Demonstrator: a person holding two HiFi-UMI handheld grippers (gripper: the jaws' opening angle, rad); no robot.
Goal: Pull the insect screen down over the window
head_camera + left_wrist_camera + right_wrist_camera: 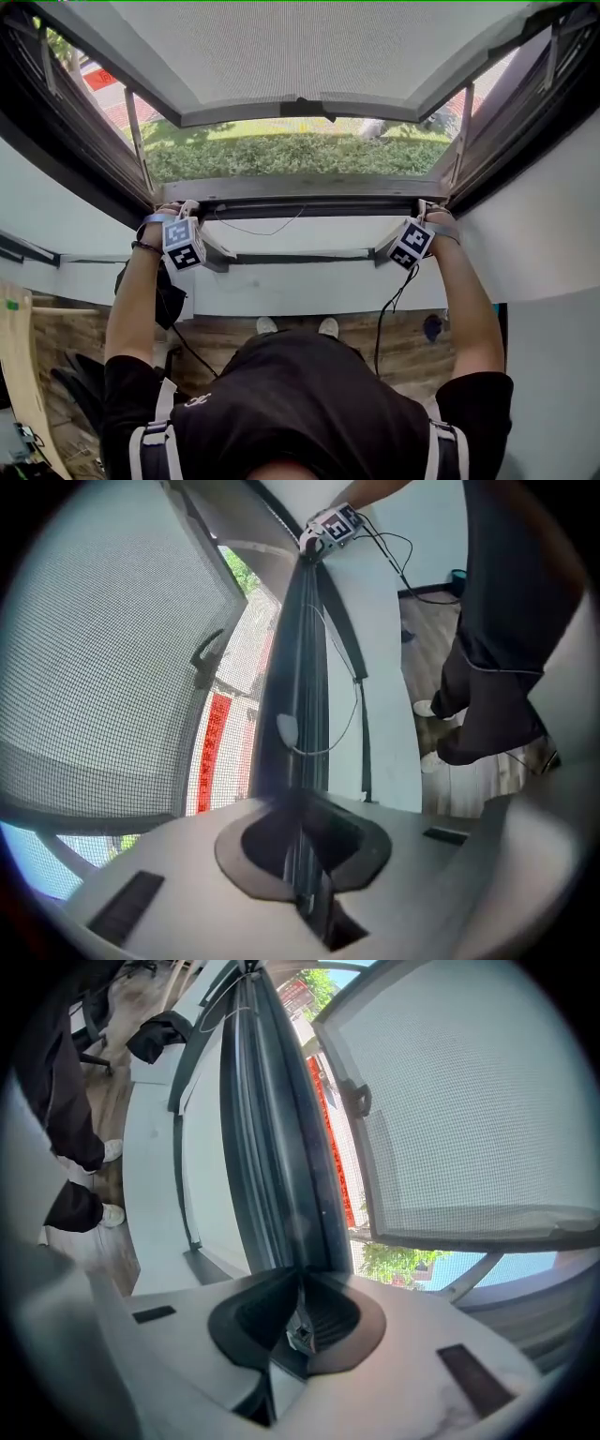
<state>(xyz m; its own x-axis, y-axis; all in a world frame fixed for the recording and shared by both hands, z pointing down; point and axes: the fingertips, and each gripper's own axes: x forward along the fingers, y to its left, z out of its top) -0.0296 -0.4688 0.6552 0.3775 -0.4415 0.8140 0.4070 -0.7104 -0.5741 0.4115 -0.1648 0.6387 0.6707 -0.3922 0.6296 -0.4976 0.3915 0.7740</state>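
While I look down over the white sill [300,246], my left gripper [174,210] is clamped on the left end of the insect screen's dark pull bar [309,208], and my right gripper [424,216] is clamped on its right end. Each gripper's own view shows the jaws closed tight on the bar's edge, which runs straight away from them toward the other gripper. The bar lies level across the opening, just above the sill on its far side. Beyond it the window sash [300,56] is swung outward over a green hedge [281,155].
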